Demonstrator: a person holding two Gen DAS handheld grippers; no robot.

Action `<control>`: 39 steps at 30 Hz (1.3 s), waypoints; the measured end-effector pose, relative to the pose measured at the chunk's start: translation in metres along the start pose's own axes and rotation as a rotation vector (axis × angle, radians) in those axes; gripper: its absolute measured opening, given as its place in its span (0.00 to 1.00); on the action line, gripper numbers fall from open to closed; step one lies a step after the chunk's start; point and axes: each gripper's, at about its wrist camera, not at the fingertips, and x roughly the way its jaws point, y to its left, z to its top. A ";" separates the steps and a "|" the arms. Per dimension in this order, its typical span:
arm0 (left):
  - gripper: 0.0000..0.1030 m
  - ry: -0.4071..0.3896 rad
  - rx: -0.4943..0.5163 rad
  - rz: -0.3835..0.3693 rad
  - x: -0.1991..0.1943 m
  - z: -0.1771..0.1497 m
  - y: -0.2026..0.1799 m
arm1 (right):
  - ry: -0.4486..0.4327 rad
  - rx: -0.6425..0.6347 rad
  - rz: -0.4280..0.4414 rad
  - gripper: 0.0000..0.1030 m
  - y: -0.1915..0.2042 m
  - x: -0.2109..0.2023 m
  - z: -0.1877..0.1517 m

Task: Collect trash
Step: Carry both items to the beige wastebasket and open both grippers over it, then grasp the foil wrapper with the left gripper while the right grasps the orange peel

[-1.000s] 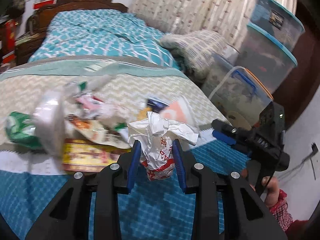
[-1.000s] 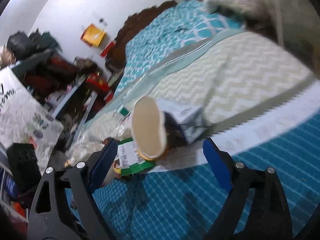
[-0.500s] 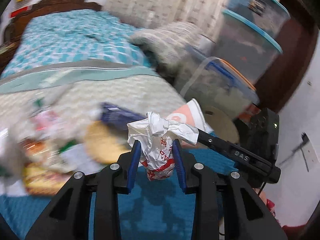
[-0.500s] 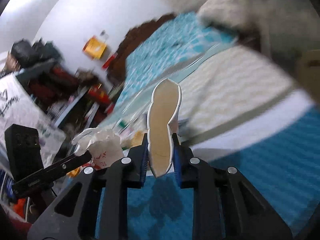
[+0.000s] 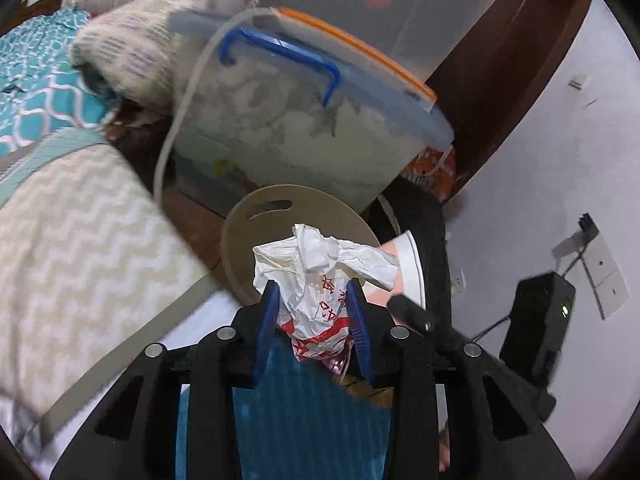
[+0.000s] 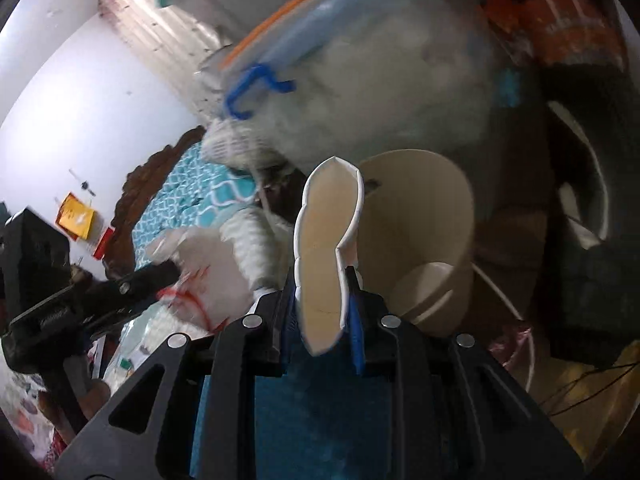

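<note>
My left gripper is shut on a crumpled white wrapper with red print, held over the bed's edge. My right gripper is shut on a squashed white paper cup. A beige round bin stands on the floor just beyond the cup; its rim shows behind the wrapper in the left wrist view. The paper cup and part of the right gripper show right of the wrapper in the left wrist view. The left gripper with the blurred wrapper shows at the left of the right wrist view.
A clear storage tub with a blue handle stands behind the bin, with another tub stacked above. A pillow leans beside it. The bed with a teal cover lies under both grippers. A white wall with a socket is at right.
Both grippers swung right, from the trash pile on the bed to the bin at the bedside. The right gripper closed on the paper cup about one second ago. The left kept its wrapper.
</note>
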 end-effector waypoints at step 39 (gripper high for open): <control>0.55 -0.412 -0.612 0.545 -0.366 -0.258 0.157 | 0.445 -0.463 0.473 0.52 0.216 0.034 -0.152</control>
